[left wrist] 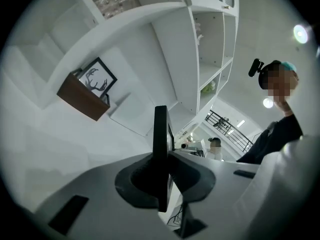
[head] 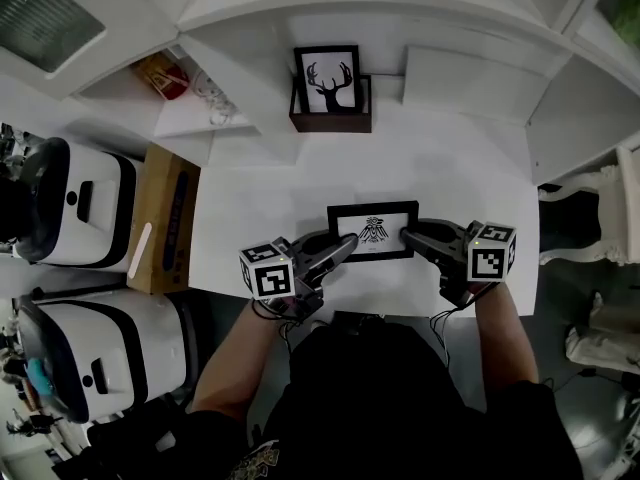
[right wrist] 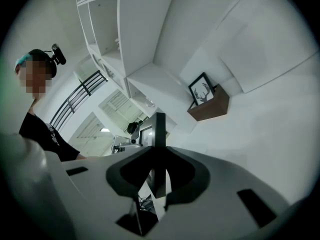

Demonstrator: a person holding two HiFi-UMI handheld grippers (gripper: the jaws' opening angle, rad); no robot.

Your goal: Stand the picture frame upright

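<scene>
The black picture frame (head: 373, 230) with a bird emblem is over the front part of the white table (head: 450, 168), its face tilted up toward the head camera. My left gripper (head: 343, 245) holds its left edge and my right gripper (head: 409, 236) holds its right edge. In the left gripper view the frame's edge (left wrist: 160, 129) stands upright between the dark pads of my left gripper (left wrist: 162, 170), which touch it on both sides. The right gripper view shows the frame's edge (right wrist: 159, 129) clamped the same way by my right gripper (right wrist: 159, 173).
A deer picture (head: 328, 80) stands in a brown wooden box (head: 330, 120) at the table's back, under white shelves. A cardboard box (head: 165, 218) and white machines (head: 70, 208) are at the left. A white chair (head: 590, 218) is at the right.
</scene>
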